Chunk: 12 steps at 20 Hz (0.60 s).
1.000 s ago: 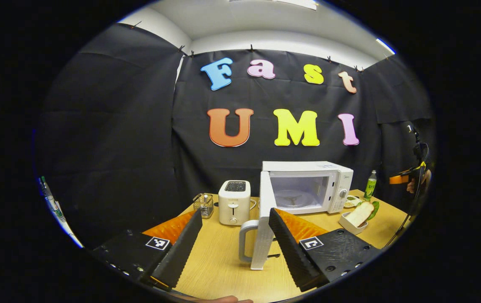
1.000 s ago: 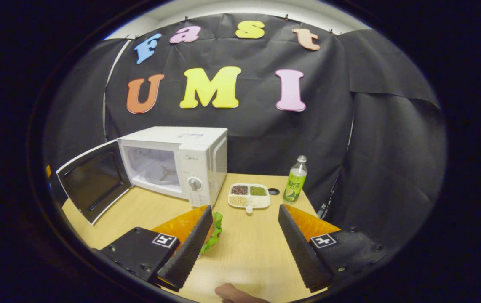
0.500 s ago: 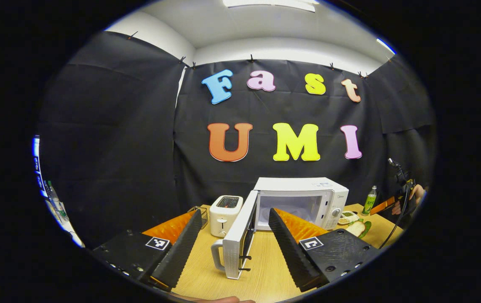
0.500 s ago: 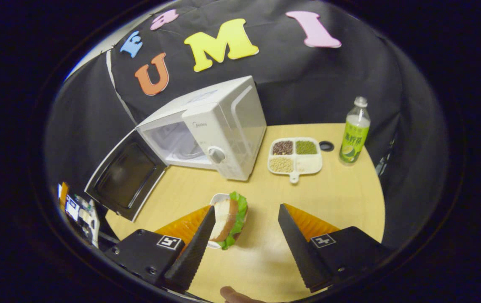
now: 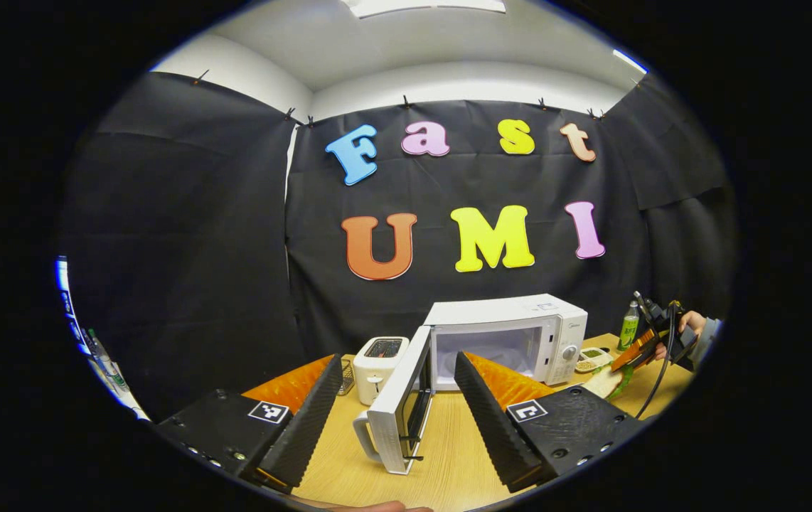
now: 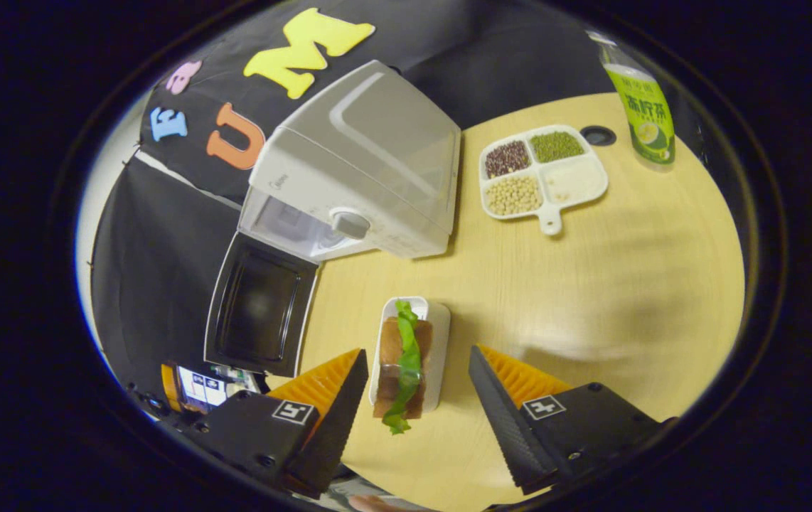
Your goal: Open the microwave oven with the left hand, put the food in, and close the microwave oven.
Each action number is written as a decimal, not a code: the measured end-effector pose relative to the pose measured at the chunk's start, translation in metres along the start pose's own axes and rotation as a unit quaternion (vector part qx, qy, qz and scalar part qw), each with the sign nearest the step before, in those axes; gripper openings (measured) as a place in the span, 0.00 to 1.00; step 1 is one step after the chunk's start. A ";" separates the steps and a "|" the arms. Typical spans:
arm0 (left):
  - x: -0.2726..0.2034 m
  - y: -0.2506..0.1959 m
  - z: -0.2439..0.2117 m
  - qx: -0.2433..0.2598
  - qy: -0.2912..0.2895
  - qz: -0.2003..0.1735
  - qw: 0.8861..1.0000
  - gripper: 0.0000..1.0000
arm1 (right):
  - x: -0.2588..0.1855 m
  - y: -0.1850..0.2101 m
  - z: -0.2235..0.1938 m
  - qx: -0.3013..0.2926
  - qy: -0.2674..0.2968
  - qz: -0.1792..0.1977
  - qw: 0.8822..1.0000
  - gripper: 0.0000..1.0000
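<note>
The white microwave (image 5: pixel 513 338) (image 6: pixel 363 185) stands at the back of the wooden table with its door (image 5: pixel 400 416) (image 6: pixel 258 306) swung wide open. My left gripper (image 5: pixel 395 419) is open, held back from the table with the door's handle edge between its fingers, apart from both. A sandwich with lettuce (image 6: pixel 403 359) lies in a small white tray (image 6: pixel 439 334) in front of the microwave. My right gripper (image 6: pixel 413 409) hangs open above it, looking down, one finger on each side of the tray. In the left gripper view the right gripper (image 5: pixel 633 350) and a hand (image 5: pixel 690 326) hover over the sandwich (image 5: pixel 609 382).
A white toaster (image 5: pixel 377 355) stands left of the microwave. To its right lie a white divided dish of beans (image 6: pixel 541 174) and a green drink bottle (image 6: pixel 644 107). Bare tabletop (image 6: pixel 626 284) spreads to the right of the sandwich tray.
My right gripper tipped downward and came over the sandwich tray, which now sits between its fingers. My left gripper drew back from the door, which stays open.
</note>
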<state>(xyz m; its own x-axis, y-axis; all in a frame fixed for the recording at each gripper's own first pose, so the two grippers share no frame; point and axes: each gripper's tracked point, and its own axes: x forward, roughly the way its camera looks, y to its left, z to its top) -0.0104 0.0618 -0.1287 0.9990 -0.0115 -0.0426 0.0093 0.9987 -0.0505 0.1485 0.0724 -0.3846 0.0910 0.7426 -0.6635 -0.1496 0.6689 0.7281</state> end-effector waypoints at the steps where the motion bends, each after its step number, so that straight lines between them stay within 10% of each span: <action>1: 0.001 -0.001 0.001 -0.001 -0.001 -0.003 1.000 0.95 | 0.005 0.000 -0.005 0.019 0.012 0.005 1.000 0.85; 4: 0.000 -0.003 -0.002 -0.003 0.001 -0.012 1.000 0.95 | 0.000 0.005 -0.007 0.045 0.007 0.004 0.999 0.30; 12: -0.010 0.010 -0.005 -0.011 -0.003 -0.024 1.000 0.95 | -0.047 0.064 -0.022 -0.073 -0.055 -0.053 0.994 0.35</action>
<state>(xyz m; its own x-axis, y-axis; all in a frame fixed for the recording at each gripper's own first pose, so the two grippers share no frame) -0.0204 0.0713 -0.1342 0.9976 -0.0598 -0.0343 0.0572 0.9956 -0.0741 0.1134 0.0795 -0.3104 0.2196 0.6726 -0.7067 -0.2737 0.7377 0.6171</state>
